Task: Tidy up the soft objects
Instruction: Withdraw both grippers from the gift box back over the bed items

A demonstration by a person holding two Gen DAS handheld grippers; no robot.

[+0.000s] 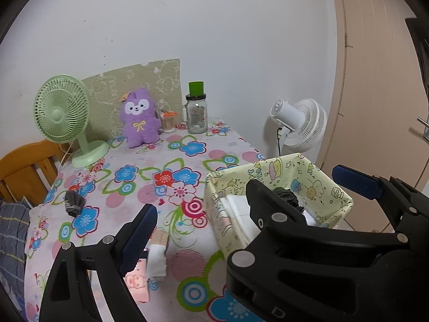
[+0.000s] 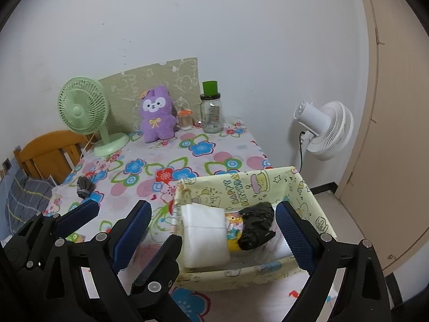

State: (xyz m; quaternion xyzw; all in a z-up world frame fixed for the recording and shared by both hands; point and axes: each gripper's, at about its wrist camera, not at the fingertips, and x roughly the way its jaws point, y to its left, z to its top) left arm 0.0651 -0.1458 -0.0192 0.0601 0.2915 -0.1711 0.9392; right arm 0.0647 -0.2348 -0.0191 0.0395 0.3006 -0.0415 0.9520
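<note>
A yellow patterned box [image 2: 241, 190] stands at the table's near right; it holds a white folded cloth [image 2: 203, 230], a black soft bundle [image 2: 257, 228] and a yellow patterned item [image 2: 233, 228]. My right gripper [image 2: 230, 244] is open, its jaws spread over the box. My left gripper [image 2: 103, 224] is open, left of the box, above a white roll [image 1: 156, 261] and a pink patterned cloth [image 1: 136, 281]. The right gripper also shows in the left wrist view [image 1: 297, 187]. A grey rolled sock [image 1: 73, 203] lies at the table's left. A purple plush [image 1: 139, 118] sits at the back.
A floral cloth covers the table [image 1: 171, 166]. A green desk fan [image 1: 63, 112], a glass jar with a green lid [image 1: 196, 110] and a small toothpick holder [image 1: 168, 122] stand at the back. A white floor fan [image 1: 300, 123] stands right of the table. A wooden chair [image 1: 24, 169] is left.
</note>
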